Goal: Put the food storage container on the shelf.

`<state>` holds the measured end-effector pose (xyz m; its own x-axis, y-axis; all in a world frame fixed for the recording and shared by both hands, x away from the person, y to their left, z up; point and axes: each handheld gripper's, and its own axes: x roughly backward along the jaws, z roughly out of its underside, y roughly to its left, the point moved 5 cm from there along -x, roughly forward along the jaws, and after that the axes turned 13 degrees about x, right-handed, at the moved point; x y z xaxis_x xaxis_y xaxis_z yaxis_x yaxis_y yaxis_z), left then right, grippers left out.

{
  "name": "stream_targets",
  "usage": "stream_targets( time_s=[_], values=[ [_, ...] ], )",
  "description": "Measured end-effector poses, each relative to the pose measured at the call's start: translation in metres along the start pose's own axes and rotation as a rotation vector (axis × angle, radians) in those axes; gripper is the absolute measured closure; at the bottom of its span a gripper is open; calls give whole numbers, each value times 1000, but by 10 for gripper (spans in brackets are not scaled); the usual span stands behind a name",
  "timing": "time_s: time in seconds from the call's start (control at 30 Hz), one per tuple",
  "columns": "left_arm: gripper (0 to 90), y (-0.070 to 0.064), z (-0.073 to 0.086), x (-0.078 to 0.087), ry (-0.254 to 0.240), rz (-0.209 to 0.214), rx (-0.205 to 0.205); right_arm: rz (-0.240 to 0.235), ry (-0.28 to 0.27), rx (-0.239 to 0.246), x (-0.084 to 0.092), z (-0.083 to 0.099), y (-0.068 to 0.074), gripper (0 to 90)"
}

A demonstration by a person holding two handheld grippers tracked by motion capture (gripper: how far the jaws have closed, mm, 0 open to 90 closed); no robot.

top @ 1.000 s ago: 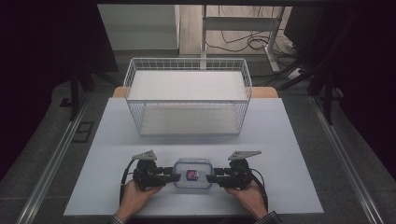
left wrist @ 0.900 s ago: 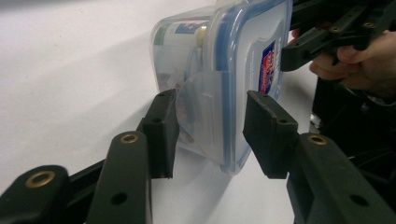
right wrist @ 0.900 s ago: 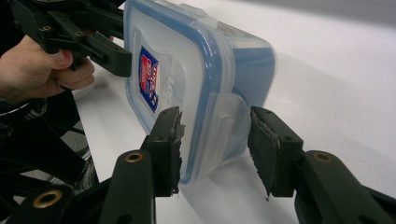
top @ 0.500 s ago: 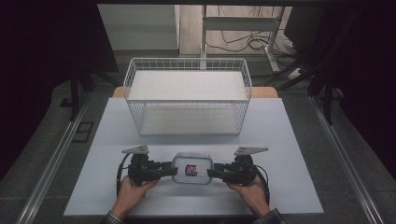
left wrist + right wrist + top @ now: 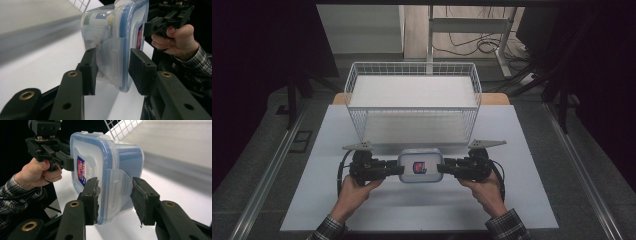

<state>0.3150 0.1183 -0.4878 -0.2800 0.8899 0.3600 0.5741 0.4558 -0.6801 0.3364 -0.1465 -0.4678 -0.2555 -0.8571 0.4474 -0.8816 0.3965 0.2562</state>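
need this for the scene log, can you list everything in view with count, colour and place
food container: one, clear plastic with a blue-rimmed lid and a red and blue label, held between the two grippers at the near middle of the table
wire basket: one, white, at the far middle of the table, beyond the container
table: one, white top, under the basket and the hands
metal stand: one, pale grey, on the floor behind the table
cables: several, black, on the floor by the stand
left gripper: one, black, jaws closed on the container's left end flap
right gripper: one, black, jaws closed on the container's right end flap
hands: two, in plaid sleeves, at the near edge
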Motion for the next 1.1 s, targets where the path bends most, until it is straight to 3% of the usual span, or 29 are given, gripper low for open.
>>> stream_targets(
  time_s=[0.37, 0.67, 0.8, 0.93, 0.97, 1.0, 1.03, 1.07, 1.1],
  values=[
    [588, -9, -35, 16, -28, -11, -2, -4, 1, 17, 2, -43, -7, 574],
    [588, -22, -81, 32, -57, -25, -18, -2, -39, 35, 6, -91, -15, 572],
    [587, -23, -95, 34, -65, -27, -20, 4, -51, 37, 8, -108, -22, 572],
    [586, -25, -121, 38, -77, -32, -19, 8, -66, 26, 9, -125, -28, 572],
    [586, -25, -121, 38, -77, -32, -19, 8, -66, 26, 9, -125, -28, 572],
    [585, -26, -132, 40, -82, -33, -24, 12, -75, 23, 9, -133, -32, 573],
    [585, -26, -132, 40, -82, -33, -24, 12, -75, 23, 9, -133, -32, 573],
    [585, -26, -143, 42, -86, -30, -24, 18, -83, 21, 10, -142, -35, 573],
    [585, -26, -143, 42, -86, -30, -24, 18, -83, 21, 10, -142, -35, 573]
  ],
)
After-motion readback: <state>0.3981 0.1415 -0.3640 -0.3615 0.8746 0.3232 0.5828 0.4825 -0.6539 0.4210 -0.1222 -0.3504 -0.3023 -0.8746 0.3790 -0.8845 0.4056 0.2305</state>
